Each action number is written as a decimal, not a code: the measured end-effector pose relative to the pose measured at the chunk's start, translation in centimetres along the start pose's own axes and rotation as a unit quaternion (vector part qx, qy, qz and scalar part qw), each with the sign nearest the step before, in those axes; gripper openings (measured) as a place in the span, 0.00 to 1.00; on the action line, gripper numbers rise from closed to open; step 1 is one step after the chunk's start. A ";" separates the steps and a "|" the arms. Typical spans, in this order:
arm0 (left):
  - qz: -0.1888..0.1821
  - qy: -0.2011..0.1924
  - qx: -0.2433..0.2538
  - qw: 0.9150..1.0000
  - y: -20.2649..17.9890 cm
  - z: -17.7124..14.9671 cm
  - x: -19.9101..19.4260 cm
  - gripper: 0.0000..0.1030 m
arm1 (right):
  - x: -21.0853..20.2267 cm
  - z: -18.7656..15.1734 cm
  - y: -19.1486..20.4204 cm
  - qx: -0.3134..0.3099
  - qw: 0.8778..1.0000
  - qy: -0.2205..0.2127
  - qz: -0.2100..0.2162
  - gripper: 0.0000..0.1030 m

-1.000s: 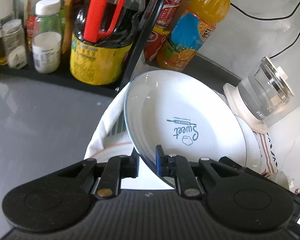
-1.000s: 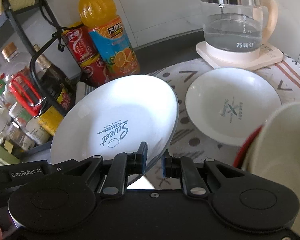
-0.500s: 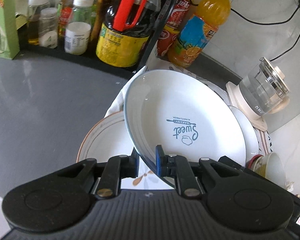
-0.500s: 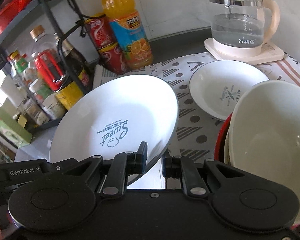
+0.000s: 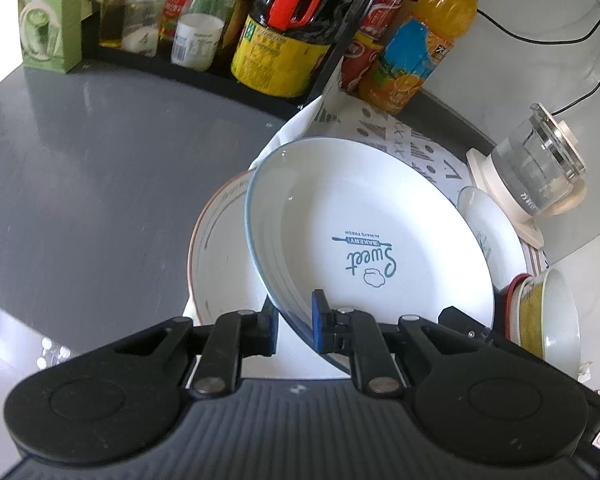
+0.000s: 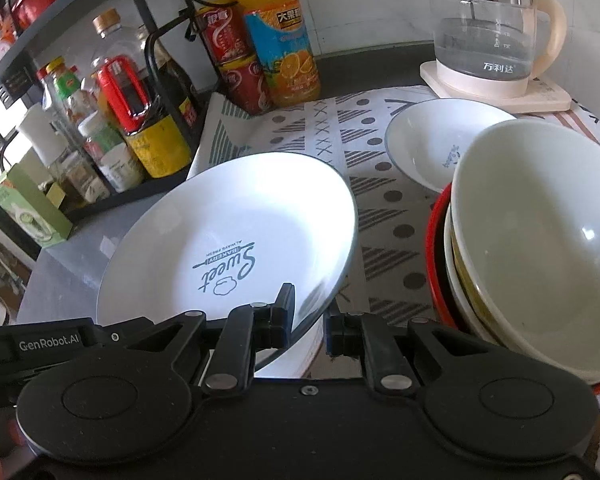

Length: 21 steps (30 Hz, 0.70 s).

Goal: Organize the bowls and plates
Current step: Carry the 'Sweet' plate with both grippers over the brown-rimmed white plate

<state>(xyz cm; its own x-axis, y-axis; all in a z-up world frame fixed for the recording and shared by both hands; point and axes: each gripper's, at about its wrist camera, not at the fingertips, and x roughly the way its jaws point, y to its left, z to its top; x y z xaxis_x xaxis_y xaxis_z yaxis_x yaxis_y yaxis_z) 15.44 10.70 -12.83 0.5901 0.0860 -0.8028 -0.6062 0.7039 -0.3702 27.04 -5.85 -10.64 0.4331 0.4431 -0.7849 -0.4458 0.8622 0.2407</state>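
We hold the Sweet plate (image 5: 364, 236) tilted, left gripper (image 5: 294, 318) and right gripper (image 6: 308, 320) each clamped on its near rim, above the red-rimmed plate (image 5: 216, 248) at the placemat's (image 6: 332, 128) near-left corner, probably to stack it.

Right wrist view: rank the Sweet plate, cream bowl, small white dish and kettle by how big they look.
1. Sweet plate and cream bowl: alike, both near the camera, so unranked.
2. Small white dish and kettle: alike, farther back.
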 end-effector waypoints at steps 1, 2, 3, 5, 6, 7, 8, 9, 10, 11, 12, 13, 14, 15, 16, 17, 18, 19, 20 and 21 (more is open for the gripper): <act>0.001 0.000 0.000 1.000 0.0 -0.3 -0.1 0.14 | -0.1 -0.2 -0.1 -0.002 1.000 0.000 0.000 0.13; 0.002 0.001 0.000 1.000 0.1 -0.6 -0.1 0.14 | -0.2 -0.4 -0.1 -0.004 1.000 0.002 0.001 0.13; 0.002 0.003 -0.001 1.000 0.1 -0.9 -0.2 0.14 | -0.2 -0.5 -0.1 -0.006 1.000 0.003 0.000 0.13; 0.002 0.008 -0.007 1.000 0.3 -1.3 -0.2 0.15 | -0.3 -0.8 -0.2 -0.009 1.000 0.004 -0.002 0.13; 0.003 0.009 -0.009 1.000 0.4 -1.6 -0.2 0.15 | -0.4 -0.9 -0.2 -0.011 1.000 0.005 -0.002 0.13; 0.004 0.010 -0.010 1.000 0.5 -1.8 -0.3 0.15 | -0.4 -1.1 -0.2 -0.012 1.000 0.007 -0.002 0.13; 0.006 0.010 -0.011 1.000 0.5 -2.0 -0.3 0.15 | -0.4 -1.3 -0.3 -0.013 1.000 0.008 -0.001 0.13; 0.007 0.011 -0.012 1.000 0.6 -2.2 -0.3 0.15 | -0.4 -1.5 -0.3 -0.015 1.000 0.009 -0.001 0.13; 0.008 0.013 -0.012 1.000 0.6 -2.3 -0.3 0.15 | -0.4 -1.7 -0.3 -0.016 1.000 0.010 0.000 0.13; 0.010 0.015 -0.012 1.000 0.7 -2.5 -0.3 0.15 | -0.5 -1.8 -0.3 -0.016 1.000 0.011 0.001 0.13; 0.011 0.017 -0.011 1.000 0.8 -2.6 -0.3 0.15 | -0.5 -1.9 -0.4 -0.015 1.000 0.013 0.001 0.13; 0.011 0.017 -0.010 1.000 0.8 -2.6 -0.3 0.15 | -0.4 -2.0 -0.3 -0.016 1.000 0.015 0.001 0.13; 0.012 0.016 -0.008 1.000 0.8 -2.6 -0.4 0.15 | -0.4 -2.1 -0.3 -0.016 1.000 0.016 0.000 0.13; 0.014 0.016 -0.006 1.000 0.7 -2.6 -0.4 0.15 | -0.3 -2.1 -0.4 -0.017 1.000 0.017 0.000 0.13; 0.015 0.017 -0.007 1.000 0.6 -2.6 -0.4 0.15 | -0.3 -2.1 -0.3 -0.019 1.000 0.017 0.001 0.13; 0.015 0.017 -0.008 1.000 0.6 -2.6 -0.3 0.15 | -0.2 -2.1 -0.3 -0.021 1.000 0.017 0.001 0.13; 0.016 0.018 -0.009 1.000 0.6 -2.6 -0.2 0.15 | -0.2 -2.0 -0.3 -0.021 1.000 0.018 0.001 0.13; 0.016 0.019 -0.009 1.000 0.6 -2.6 -0.2 0.15 | -0.2 -1.9 -0.3 -0.022 1.000 0.018 0.000 0.13; 0.016 0.020 -0.010 1.000 0.6 -2.5 -0.1 0.15 | -0.1 -1.8 -0.2 -0.022 1.000 0.019 -0.001 0.13; 0.017 0.022 -0.012 1.000 0.6 -2.4 -0.1 0.15 | 0.0 -1.8 -0.2 -0.022 1.000 0.020 -0.002 0.13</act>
<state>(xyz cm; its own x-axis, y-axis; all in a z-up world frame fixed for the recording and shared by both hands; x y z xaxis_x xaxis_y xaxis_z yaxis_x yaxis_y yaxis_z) 13.73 9.42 -14.14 0.5453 0.0770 -0.8347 -0.6378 0.6843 -0.3535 25.71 -6.46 -11.68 0.4028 0.4290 -0.8085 -0.4789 0.8516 0.2133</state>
